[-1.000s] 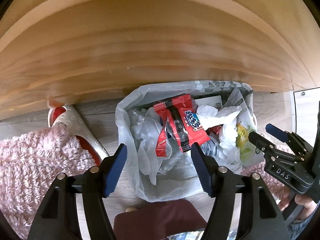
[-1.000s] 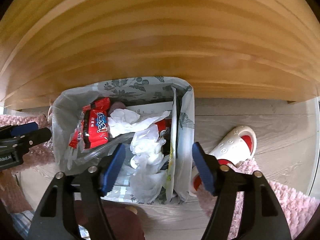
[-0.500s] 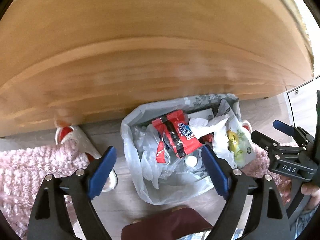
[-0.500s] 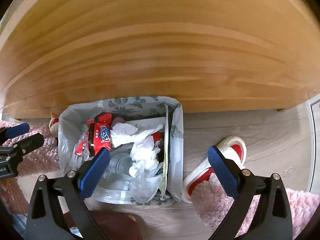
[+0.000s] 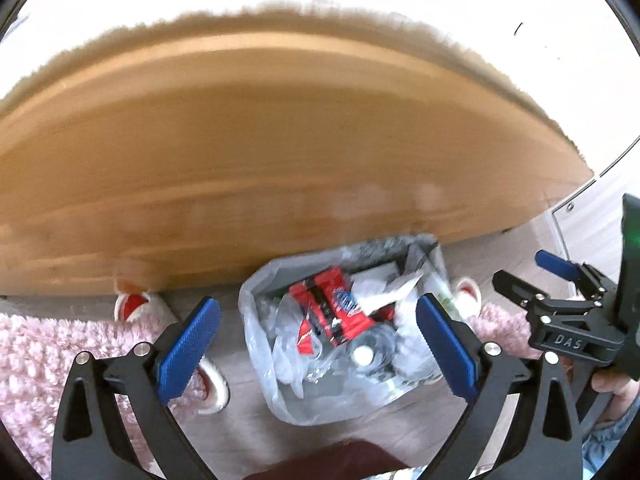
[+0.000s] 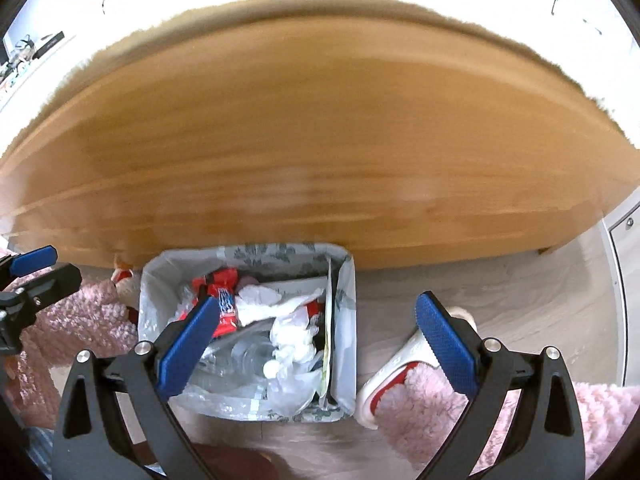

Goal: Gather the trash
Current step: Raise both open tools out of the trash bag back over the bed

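Observation:
A bin lined with a clear plastic bag (image 5: 280, 396) (image 6: 344, 364) stands on the floor under a wooden table edge (image 5: 280, 168) (image 6: 320, 152). Inside lie a red snack wrapper (image 5: 332, 312) (image 6: 224, 280), crumpled white tissue (image 6: 272, 304) and a clear plastic bottle with a white cap (image 5: 363, 355) (image 6: 270, 368). My left gripper (image 5: 318, 344) hangs open high above the bin, nothing between its fingers. My right gripper (image 6: 318, 344) is open and empty too, over the bin's right side. Each gripper shows at the edge of the other's view.
White and red slippers (image 5: 132, 304) (image 6: 400, 376) with pink fluffy legs (image 5: 36, 360) (image 6: 520, 412) stand on both sides of the bin on the grey wood floor (image 6: 500, 296). A dark red seat edge (image 5: 340, 460) is below. A white cabinet (image 6: 628, 248) stands at right.
Both grippers have risen and pulled back from the bin, so it looks smaller and the table top's far edge comes into view. Their jaws have opened wider.

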Demonstrator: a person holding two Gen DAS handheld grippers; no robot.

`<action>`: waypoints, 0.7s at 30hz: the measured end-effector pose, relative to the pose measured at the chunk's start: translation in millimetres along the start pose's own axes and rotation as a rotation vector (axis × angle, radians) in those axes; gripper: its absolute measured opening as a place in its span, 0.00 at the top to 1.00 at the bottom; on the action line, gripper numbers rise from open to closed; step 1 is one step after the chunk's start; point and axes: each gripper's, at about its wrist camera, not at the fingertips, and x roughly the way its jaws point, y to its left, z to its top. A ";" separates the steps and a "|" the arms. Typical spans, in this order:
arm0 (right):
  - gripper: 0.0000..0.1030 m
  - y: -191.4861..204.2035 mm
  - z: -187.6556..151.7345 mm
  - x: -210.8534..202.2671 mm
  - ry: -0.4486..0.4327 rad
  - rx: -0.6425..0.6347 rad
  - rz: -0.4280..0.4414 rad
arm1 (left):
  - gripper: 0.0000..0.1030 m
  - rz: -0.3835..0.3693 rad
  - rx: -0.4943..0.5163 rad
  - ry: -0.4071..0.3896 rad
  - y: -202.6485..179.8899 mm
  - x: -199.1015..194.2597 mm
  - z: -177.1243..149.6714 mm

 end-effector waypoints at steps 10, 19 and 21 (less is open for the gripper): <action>0.08 -3.3 5.2 -47.0 -0.180 0.006 -0.012 | 0.07 -0.024 0.030 -0.157 -5.0 -40.4 3.4; 0.08 -9.3 8.1 -78.4 -0.316 0.034 -0.005 | 0.07 -0.035 0.056 -0.288 -8.4 -72.4 7.7; 0.08 -10.5 9.1 -84.9 -0.342 0.038 -0.005 | 0.07 -0.036 0.056 -0.310 -8.2 -77.8 9.1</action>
